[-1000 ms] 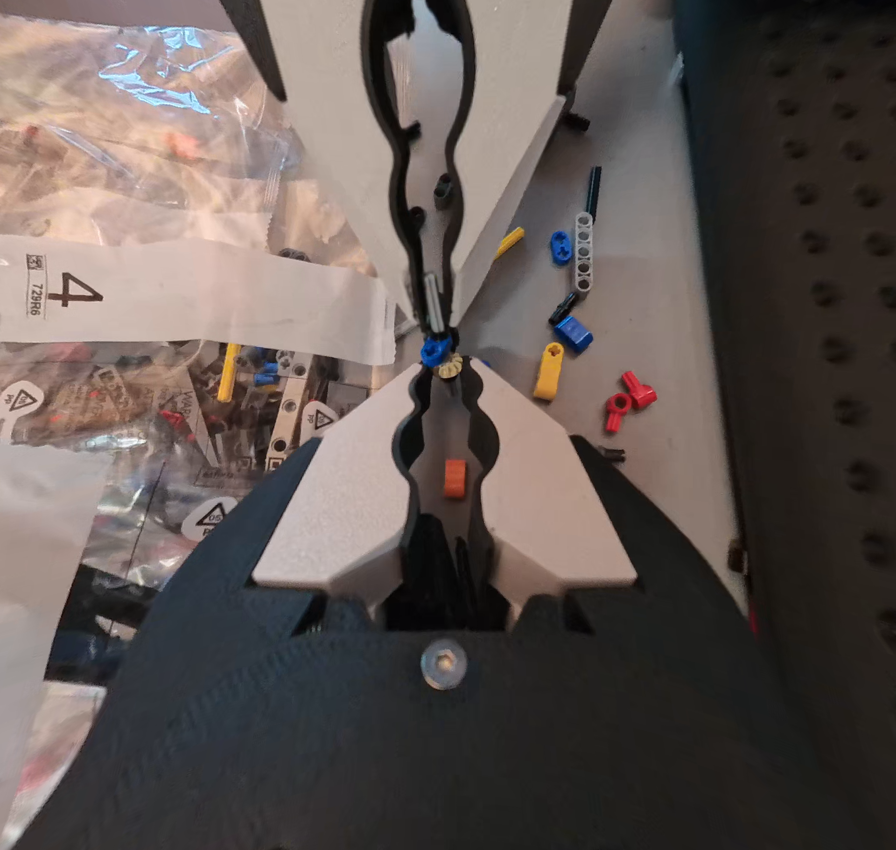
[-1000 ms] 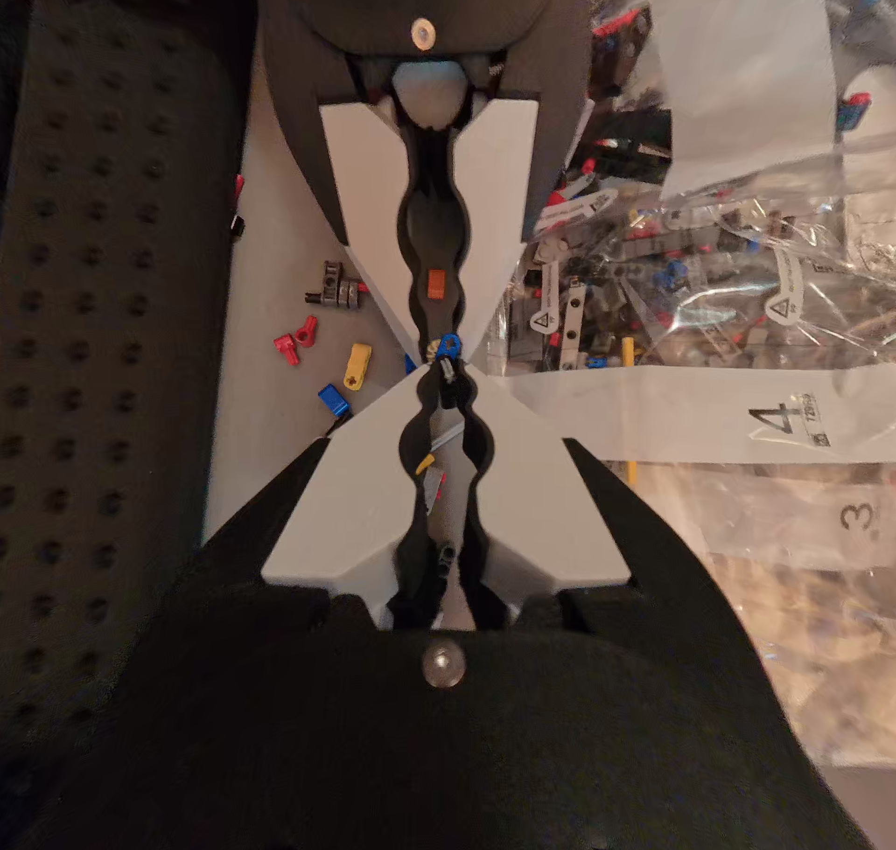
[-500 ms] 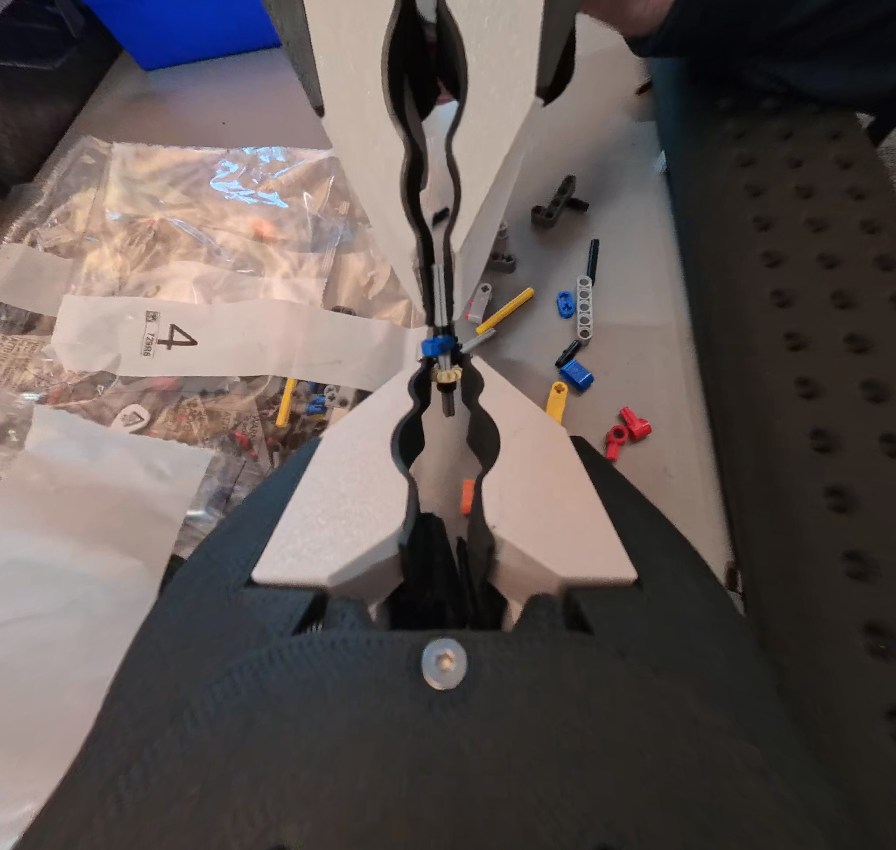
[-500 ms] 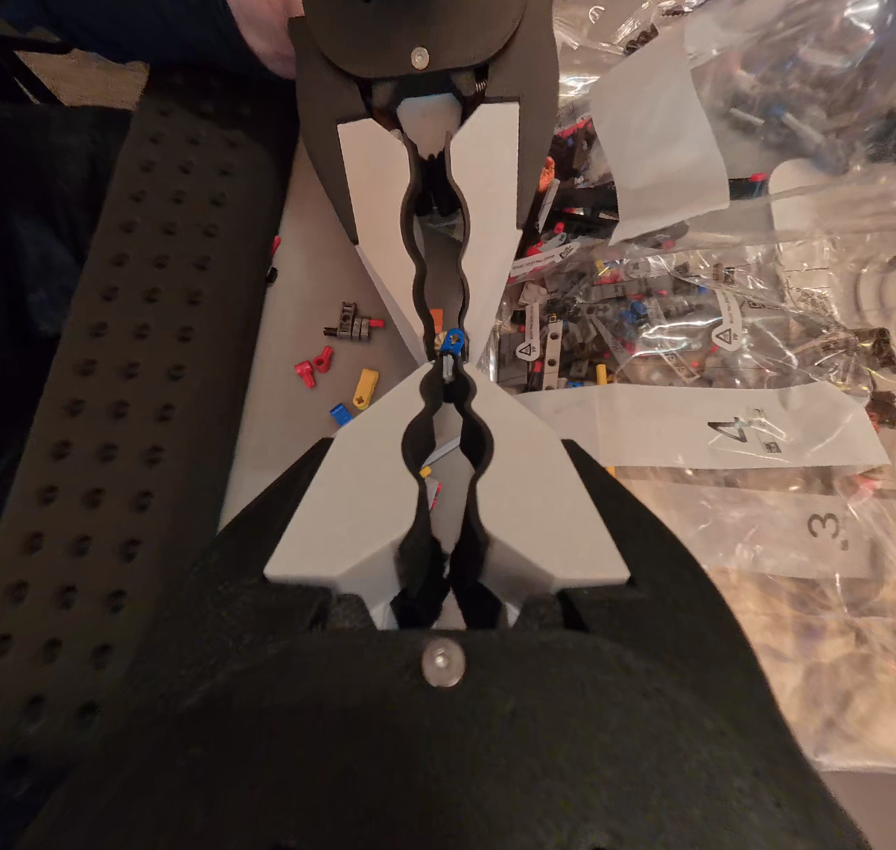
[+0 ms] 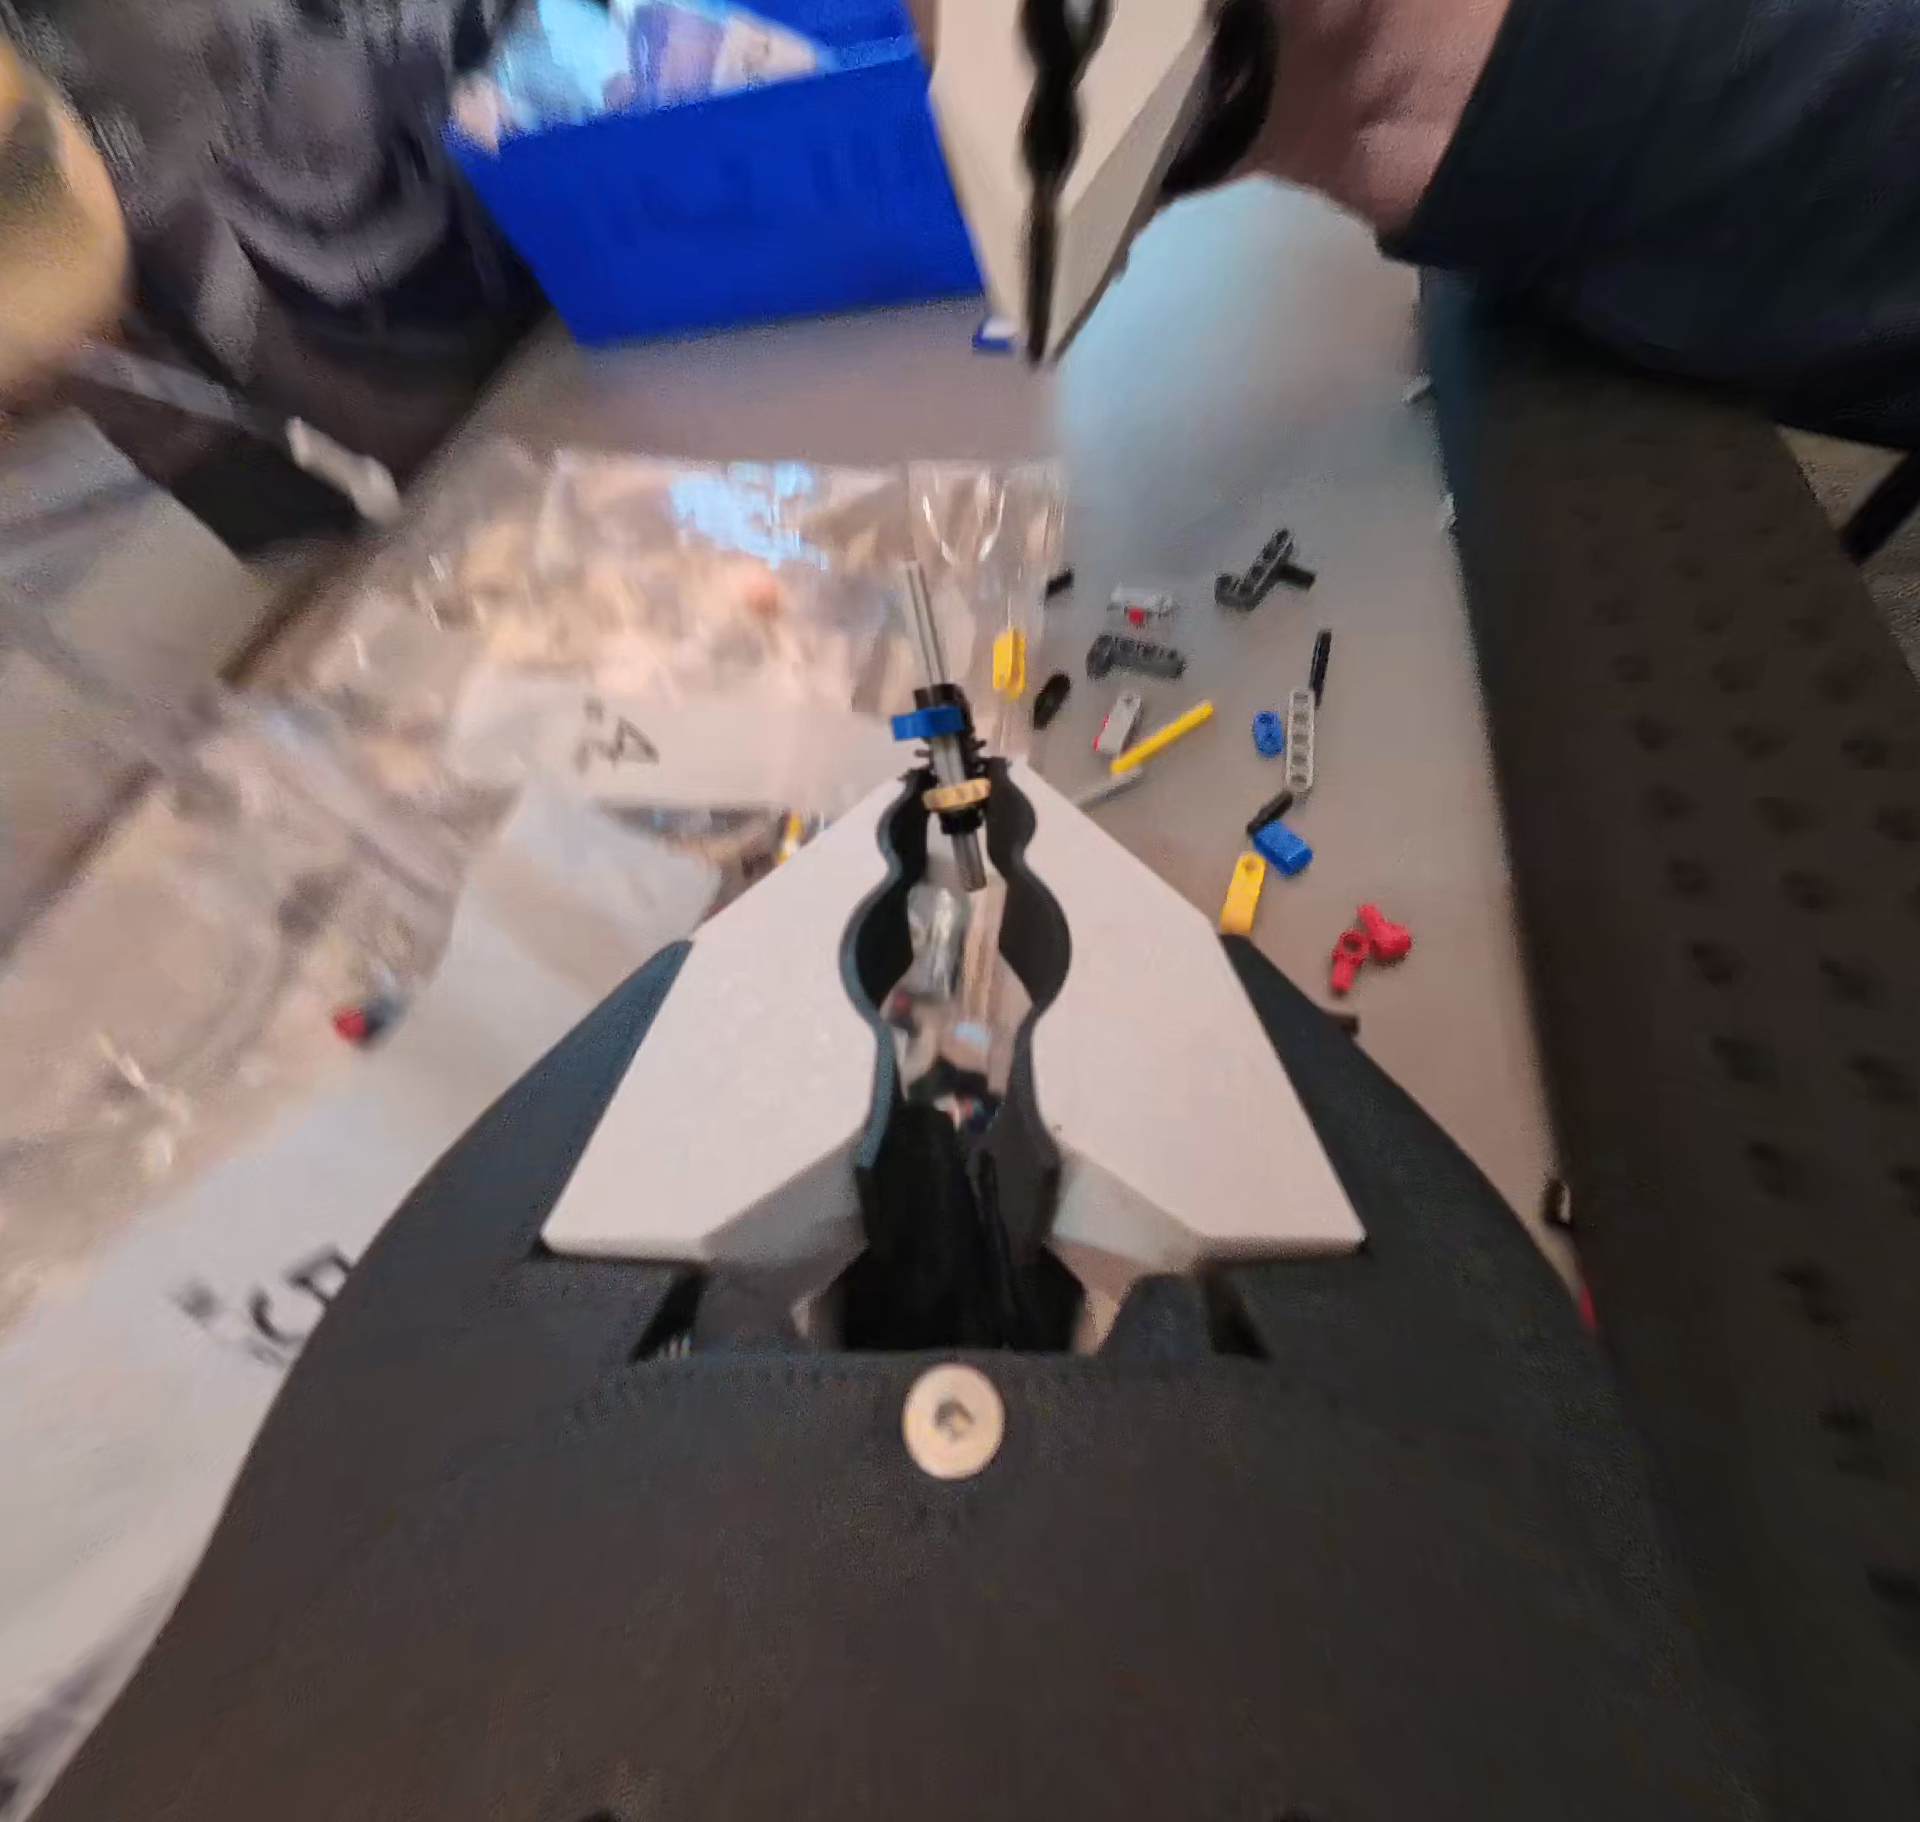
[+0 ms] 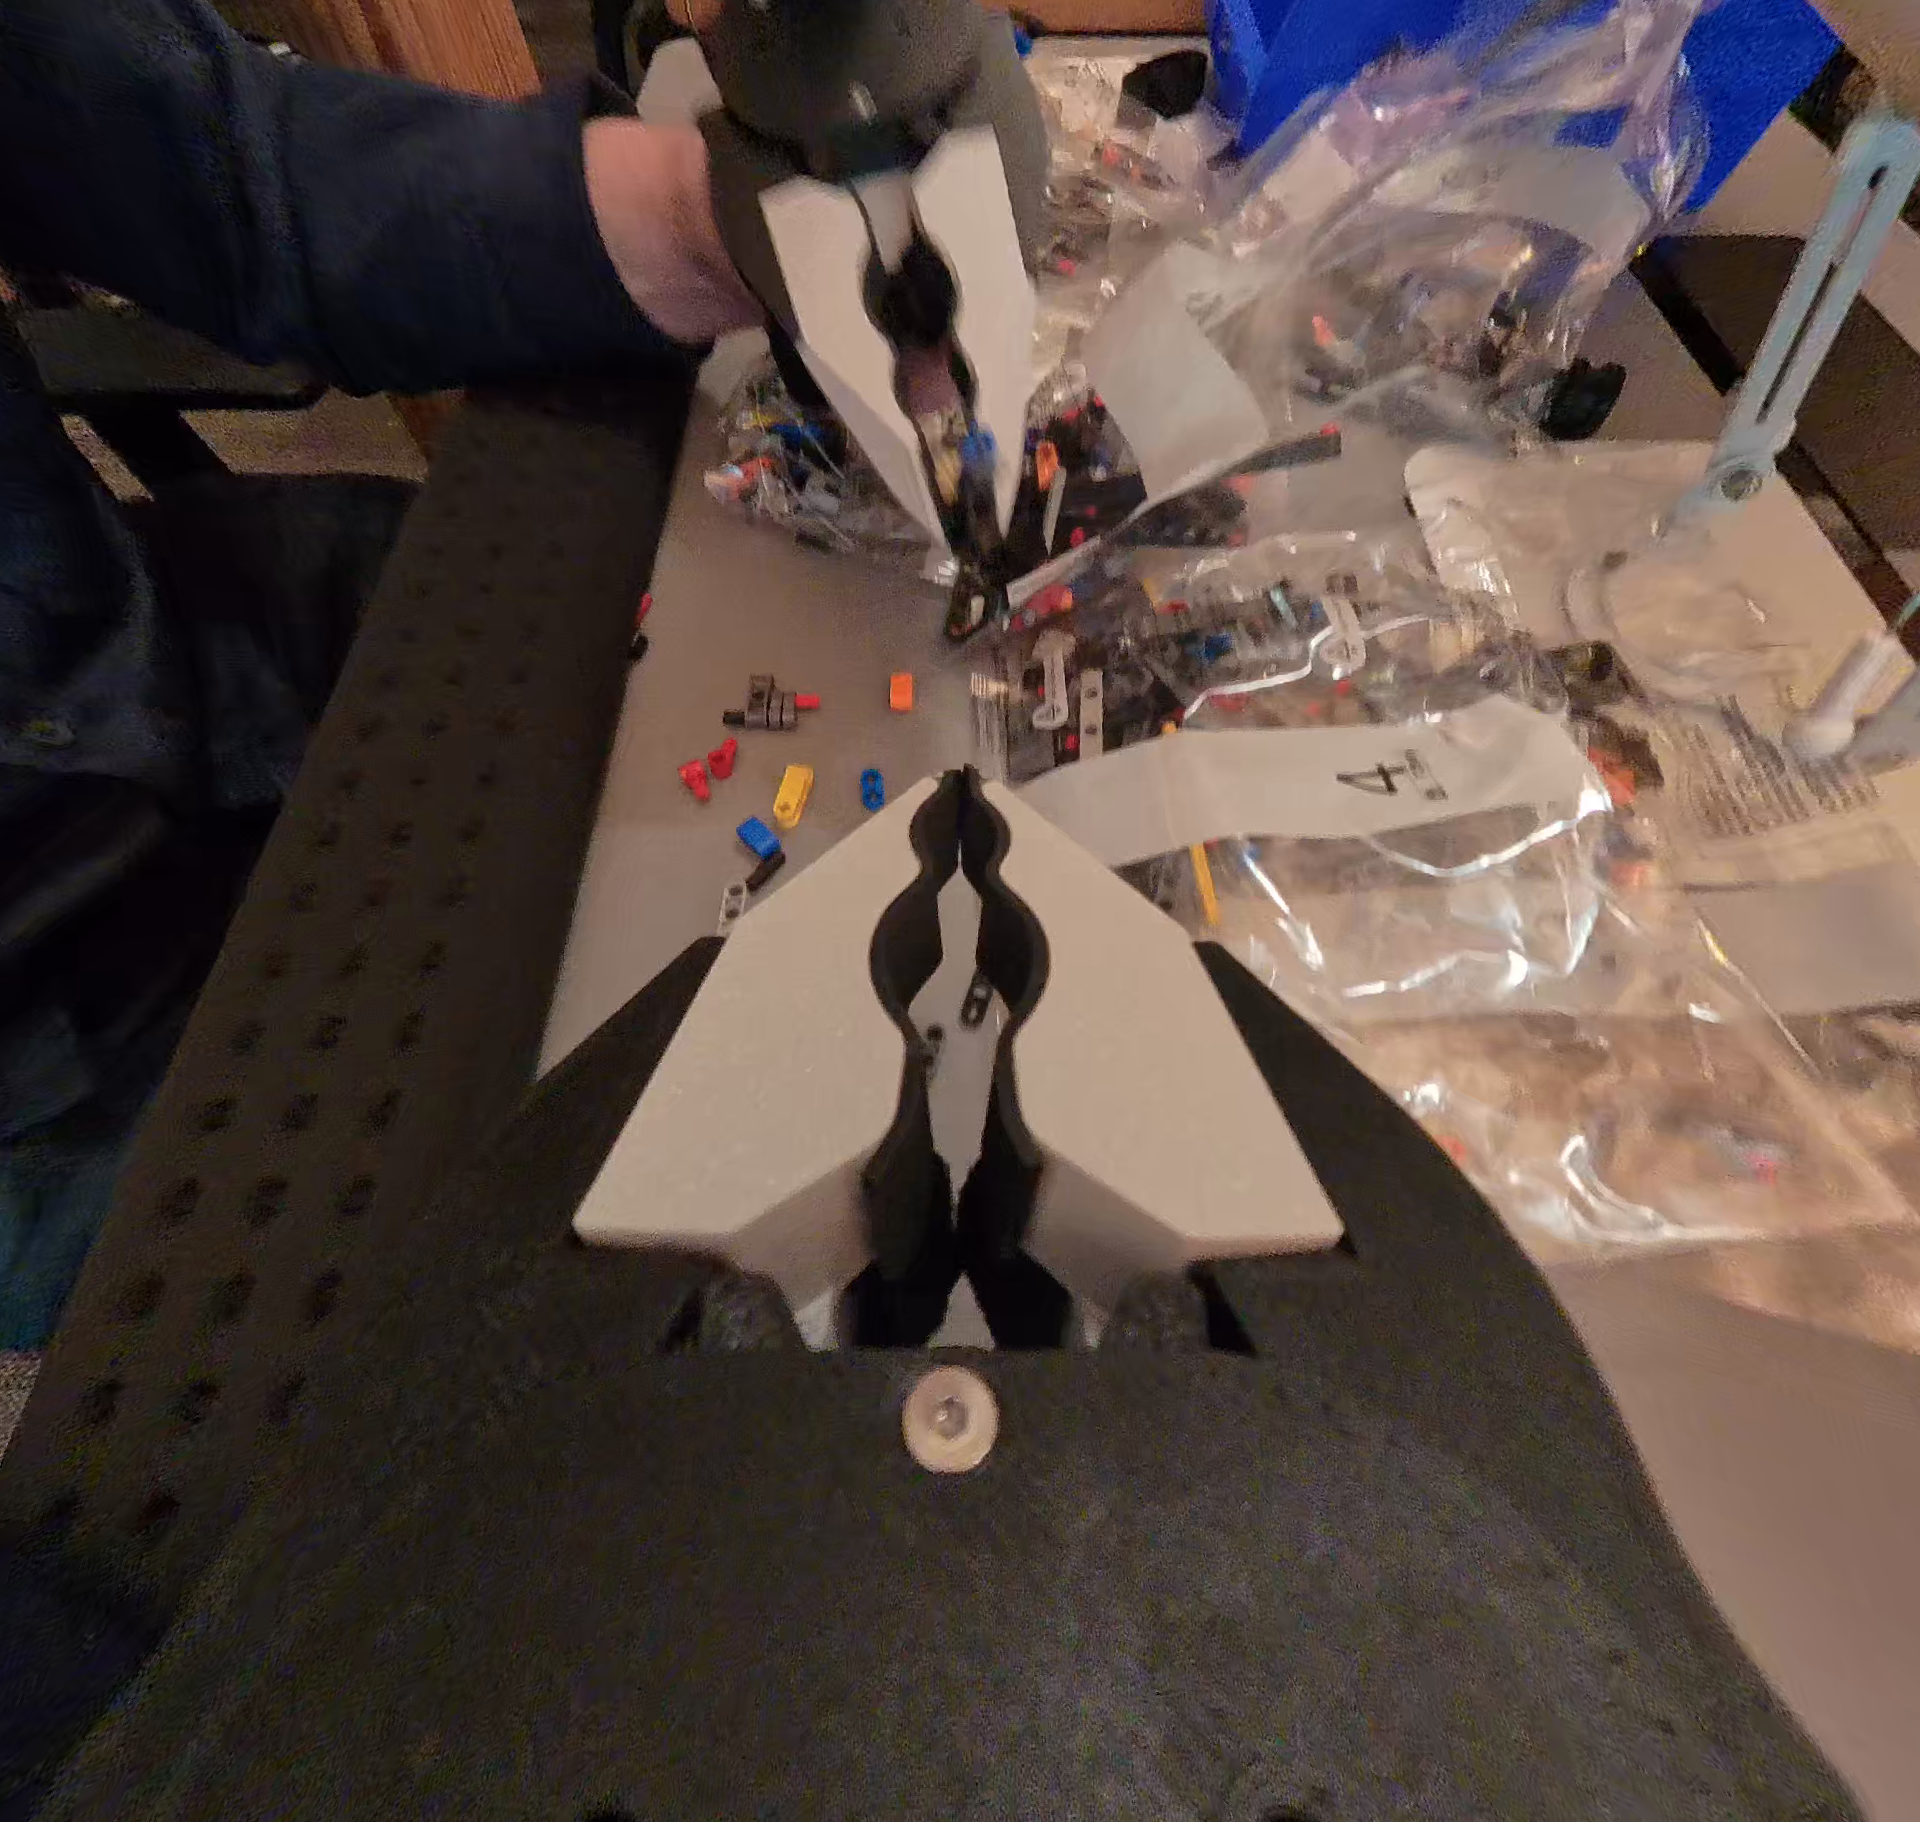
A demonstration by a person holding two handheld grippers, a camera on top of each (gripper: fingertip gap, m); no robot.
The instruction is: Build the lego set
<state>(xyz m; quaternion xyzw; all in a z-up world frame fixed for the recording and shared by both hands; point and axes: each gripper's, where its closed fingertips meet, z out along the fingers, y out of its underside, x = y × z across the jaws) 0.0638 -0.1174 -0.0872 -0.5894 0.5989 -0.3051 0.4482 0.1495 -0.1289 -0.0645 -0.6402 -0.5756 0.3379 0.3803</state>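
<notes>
Two hand-held grippers above a grey table (image 6: 665, 858) strewn with loose pieces and clear bags of parts (image 6: 1299, 650). Left gripper (image 5: 958, 793) clenched on a small axle assembly (image 5: 948, 764): a grey rod carrying a blue bush near the middle and a tan gear right at the fingertips, with some black part between, too small to identify. Long axis of the rod in line with the fingers, most of its length sticking out past the tips, a short stub reaching back between the two fingers. Right gripper (image 6: 961, 785) lifted clear and well apart from the left, tips pressed together with nothing visible between them, apparently empty. In the right wrist view, left gripper farther off and pointing down toward the bags, the assembly in its tips barely readable through motion blur. Loose on the table, on the side toward a dark perforated mat (image 6: 312, 837): a yellow connector (image 6: 793, 793), a blue brick (image 6: 758, 835), a pair of red pins (image 6: 710, 770), an orange piece (image 6: 901, 692). These nearer the right gripper's tips than the left's, lying just ahead and slightly to the mat side. Likely next: right gripper down for another loose piece, then onto the free end of the rod along its axis, though which piece cannot be told.
</notes>
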